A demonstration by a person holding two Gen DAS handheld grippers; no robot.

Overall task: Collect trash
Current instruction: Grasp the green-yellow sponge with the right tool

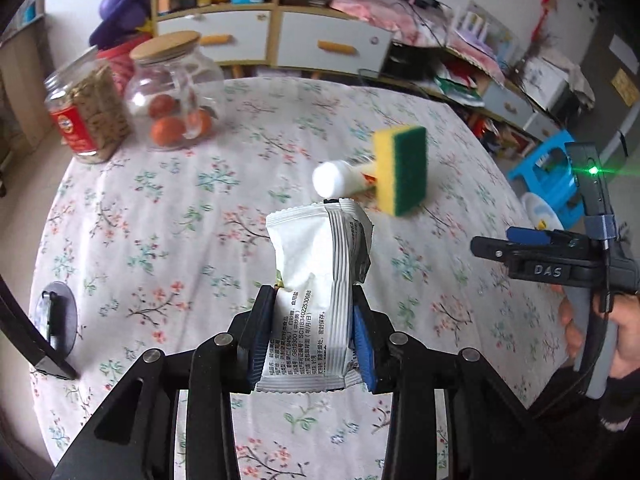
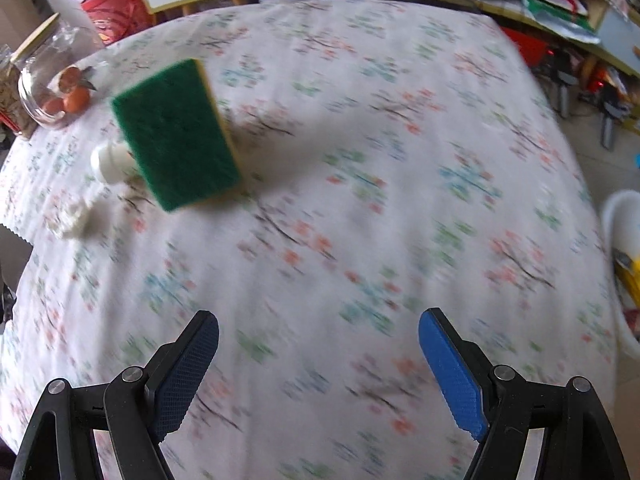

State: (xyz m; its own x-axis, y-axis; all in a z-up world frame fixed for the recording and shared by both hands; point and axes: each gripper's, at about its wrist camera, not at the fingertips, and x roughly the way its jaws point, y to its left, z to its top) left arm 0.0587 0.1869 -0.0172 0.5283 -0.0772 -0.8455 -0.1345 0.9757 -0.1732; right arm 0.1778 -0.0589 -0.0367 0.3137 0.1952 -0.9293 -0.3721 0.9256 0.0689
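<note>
- Left tongs (image 1: 316, 344) clenched on one white snack wrapper (image 1: 316, 280), lifted clear above the floral tabletop (image 1: 160, 220).
- Right tongs (image 2: 319, 364) spread wide, nothing between them.
- Ahead of the wrapper: one sponge (image 1: 402, 168), standing on edge, touching one white bottle (image 1: 340, 178) lying on its side.
- Far left corner: two jars (image 1: 176, 92) side by side, one with a wooden lid.
- White bin (image 2: 624, 264) just off the tabletop's right edge.

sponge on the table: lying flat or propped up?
Propped up. The sponge stands on one long edge, green face out, tilted against the white bottle lying behind it on the tablecloth; the right wrist view agrees.
</note>
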